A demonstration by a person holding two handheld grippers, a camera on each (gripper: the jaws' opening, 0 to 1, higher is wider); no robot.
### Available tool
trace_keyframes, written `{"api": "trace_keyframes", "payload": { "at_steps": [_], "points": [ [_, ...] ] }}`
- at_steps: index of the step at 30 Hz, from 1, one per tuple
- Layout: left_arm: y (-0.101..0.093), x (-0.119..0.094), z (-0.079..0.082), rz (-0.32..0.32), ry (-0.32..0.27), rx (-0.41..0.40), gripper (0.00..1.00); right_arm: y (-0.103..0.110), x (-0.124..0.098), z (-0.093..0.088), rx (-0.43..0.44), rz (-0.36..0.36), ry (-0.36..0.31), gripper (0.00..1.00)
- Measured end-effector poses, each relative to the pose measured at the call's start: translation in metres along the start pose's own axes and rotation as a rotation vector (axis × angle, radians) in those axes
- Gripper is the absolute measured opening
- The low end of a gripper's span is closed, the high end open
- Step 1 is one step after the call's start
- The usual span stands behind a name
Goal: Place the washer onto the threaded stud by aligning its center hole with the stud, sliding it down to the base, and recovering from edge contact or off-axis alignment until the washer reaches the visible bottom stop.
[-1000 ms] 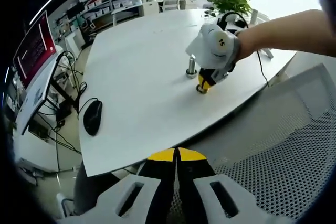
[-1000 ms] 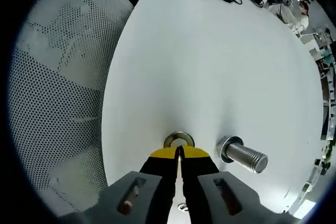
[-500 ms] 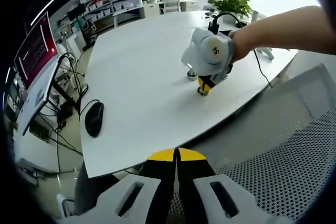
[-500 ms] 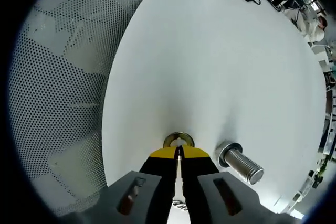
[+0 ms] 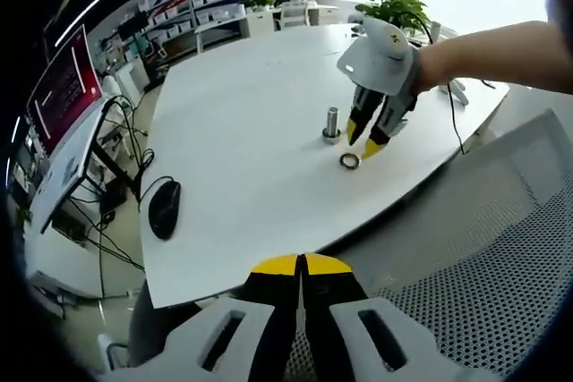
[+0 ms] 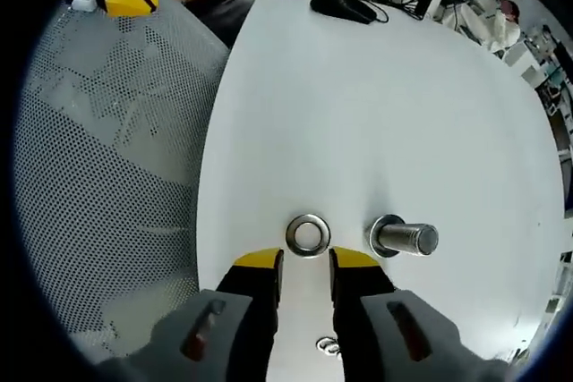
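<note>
A metal washer (image 6: 308,234) lies flat on the white table (image 6: 376,105), just left of the upright threaded stud (image 6: 405,238). My right gripper (image 6: 304,262) hovers just short of the washer, open, with nothing between its yellow-tipped fingers. In the left gripper view the washer (image 5: 349,161) lies near the stud (image 5: 331,125), and the right gripper (image 5: 369,140) hangs over them, held by a person's hand. My left gripper (image 5: 301,265) is shut, low over a mesh chair, far from the table's parts.
A black mouse (image 5: 164,209) rests near the table's left edge. A grey mesh chair (image 6: 98,149) stands against the table's near edge. A potted plant (image 5: 396,6) and a cable (image 5: 448,114) are at the far side. Shelves and a red screen (image 5: 61,82) line the room.
The right gripper has opened and lifted back from the washer, which now lies free on the table. The left gripper has not moved.
</note>
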State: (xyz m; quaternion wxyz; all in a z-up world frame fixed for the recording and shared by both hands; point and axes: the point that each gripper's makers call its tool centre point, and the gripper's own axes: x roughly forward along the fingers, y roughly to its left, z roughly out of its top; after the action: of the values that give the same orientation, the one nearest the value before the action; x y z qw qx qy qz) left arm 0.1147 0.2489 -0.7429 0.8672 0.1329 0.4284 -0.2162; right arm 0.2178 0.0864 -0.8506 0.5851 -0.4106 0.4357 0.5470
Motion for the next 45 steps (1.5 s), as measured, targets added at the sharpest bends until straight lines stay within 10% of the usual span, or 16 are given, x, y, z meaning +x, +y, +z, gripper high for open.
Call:
{"api": "trace_keyframes", "payload": {
  "at_steps": [30, 45],
  "points": [
    [0.002, 0.0, 0.003, 0.007, -0.015, 0.003, 0.0, -0.006, 0.021, 0.002, -0.015, -0.007, 0.032, 0.22],
    [0.002, 0.0, 0.003, 0.003, -0.019, 0.009, 0.0, -0.017, -0.013, 0.01, 0.005, 0.004, 0.02, 0.22]
  ]
}}
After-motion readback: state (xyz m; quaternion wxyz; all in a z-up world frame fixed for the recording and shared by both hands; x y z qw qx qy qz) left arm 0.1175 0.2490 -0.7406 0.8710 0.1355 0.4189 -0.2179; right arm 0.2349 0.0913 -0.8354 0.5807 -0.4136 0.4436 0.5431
